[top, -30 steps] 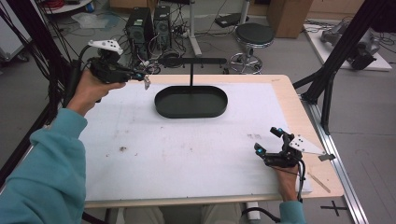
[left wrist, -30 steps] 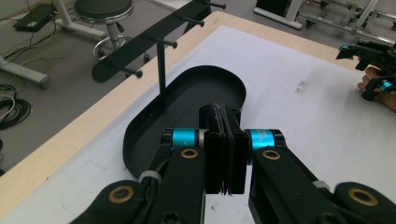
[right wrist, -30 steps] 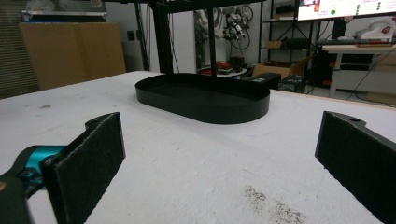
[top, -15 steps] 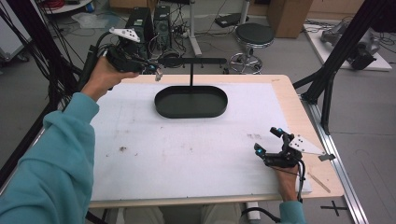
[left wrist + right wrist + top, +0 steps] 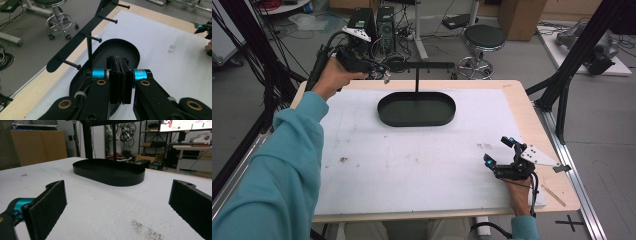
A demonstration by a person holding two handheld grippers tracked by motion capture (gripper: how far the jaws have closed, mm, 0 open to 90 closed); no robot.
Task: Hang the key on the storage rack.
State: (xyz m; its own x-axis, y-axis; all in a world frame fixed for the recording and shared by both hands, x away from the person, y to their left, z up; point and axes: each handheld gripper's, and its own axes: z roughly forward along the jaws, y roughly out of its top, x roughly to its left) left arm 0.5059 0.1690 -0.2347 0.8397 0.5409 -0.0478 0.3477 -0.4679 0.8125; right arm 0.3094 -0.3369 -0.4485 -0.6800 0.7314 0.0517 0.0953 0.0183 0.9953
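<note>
In the right gripper view, the rack's post (image 5: pixel 114 140) is cut off by the top edge. The tray (image 5: pixel 105 62) is partly hidden behind the left gripper (image 5: pixel 121 82) at lower centre of its view.

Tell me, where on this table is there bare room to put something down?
Most of the white mat is free: the wide stretch between the black oval tray at the far edge and the near edge, from the sleeve to the right gripper. It is tighter behind the tray, under its peg rack, where the left gripper hovers.
</note>
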